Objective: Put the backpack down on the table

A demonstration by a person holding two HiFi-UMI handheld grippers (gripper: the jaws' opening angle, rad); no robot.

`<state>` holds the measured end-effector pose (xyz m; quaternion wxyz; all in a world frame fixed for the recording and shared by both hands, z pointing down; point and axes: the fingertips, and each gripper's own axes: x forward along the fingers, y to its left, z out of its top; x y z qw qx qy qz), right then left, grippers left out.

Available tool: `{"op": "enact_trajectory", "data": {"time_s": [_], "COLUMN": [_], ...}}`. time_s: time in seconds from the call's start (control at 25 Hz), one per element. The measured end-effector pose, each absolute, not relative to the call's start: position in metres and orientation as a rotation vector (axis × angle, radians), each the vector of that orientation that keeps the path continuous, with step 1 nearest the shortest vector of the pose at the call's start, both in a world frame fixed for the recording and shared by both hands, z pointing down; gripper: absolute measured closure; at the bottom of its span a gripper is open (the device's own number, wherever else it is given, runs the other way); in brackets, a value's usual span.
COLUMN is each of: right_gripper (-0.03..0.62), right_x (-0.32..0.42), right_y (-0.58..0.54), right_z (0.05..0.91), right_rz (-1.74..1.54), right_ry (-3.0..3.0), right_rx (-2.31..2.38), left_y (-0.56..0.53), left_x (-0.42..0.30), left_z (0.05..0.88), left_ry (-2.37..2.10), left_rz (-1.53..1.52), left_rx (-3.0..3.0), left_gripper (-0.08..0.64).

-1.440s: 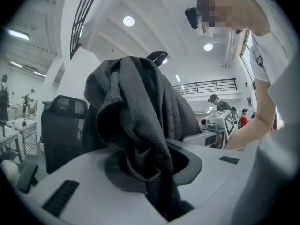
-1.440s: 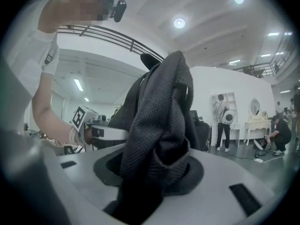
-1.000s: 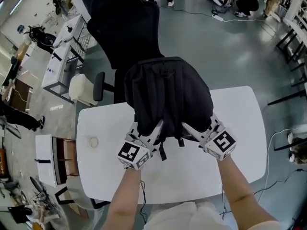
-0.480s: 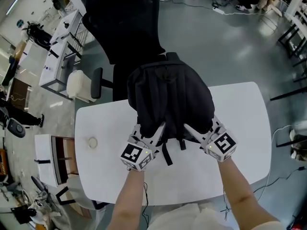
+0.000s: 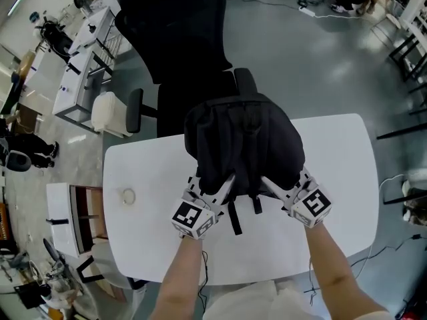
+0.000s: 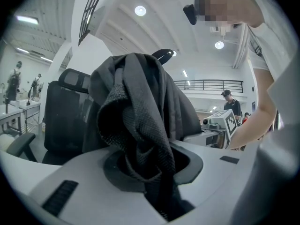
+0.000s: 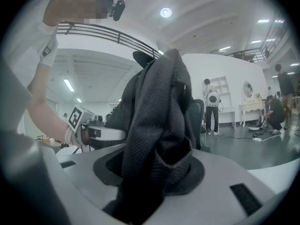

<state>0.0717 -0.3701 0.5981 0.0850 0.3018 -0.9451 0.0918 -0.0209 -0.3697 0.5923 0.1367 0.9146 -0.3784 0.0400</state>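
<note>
The black backpack (image 5: pixel 243 142) stands upright over the far half of the white bench (image 5: pixel 147 172), its strap side toward the person; I cannot tell whether its base already rests on the top. The left gripper (image 5: pixel 223 184) and the right gripper (image 5: pixel 268 182) each have their jaws clamped on bunched fabric of a shoulder strap, though the left jaws have just been opening slightly with the strap between them. If that hold slackens before the base is seated, the soft bag could sag sideways or tip over the far edge toward the office chair (image 5: pixel 173 32).
</note>
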Motion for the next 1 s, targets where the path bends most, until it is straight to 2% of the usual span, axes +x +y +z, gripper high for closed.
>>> {"op": "enact_trajectory", "data": {"time_s": [0.28,1.0], "right_gripper": [0.391,0.383], "right_x": [0.071,0.071], "right_y": [-0.369,-0.368], "right_z": [0.602,0.606], "right_rz": [0.26,0.278], "right_ry": [-2.815,-2.808], "right_rx": [0.898,0.939], "left_y": [-0.37,-0.369], "left_x": [-0.023,-0.024], "left_z": [0.605,0.61], "left_ry": [-1.055,-1.058], "left_rz": [0.128,0.139], "left_rx": [2.627,2.612], "left_gripper": [0.416,0.402]}}
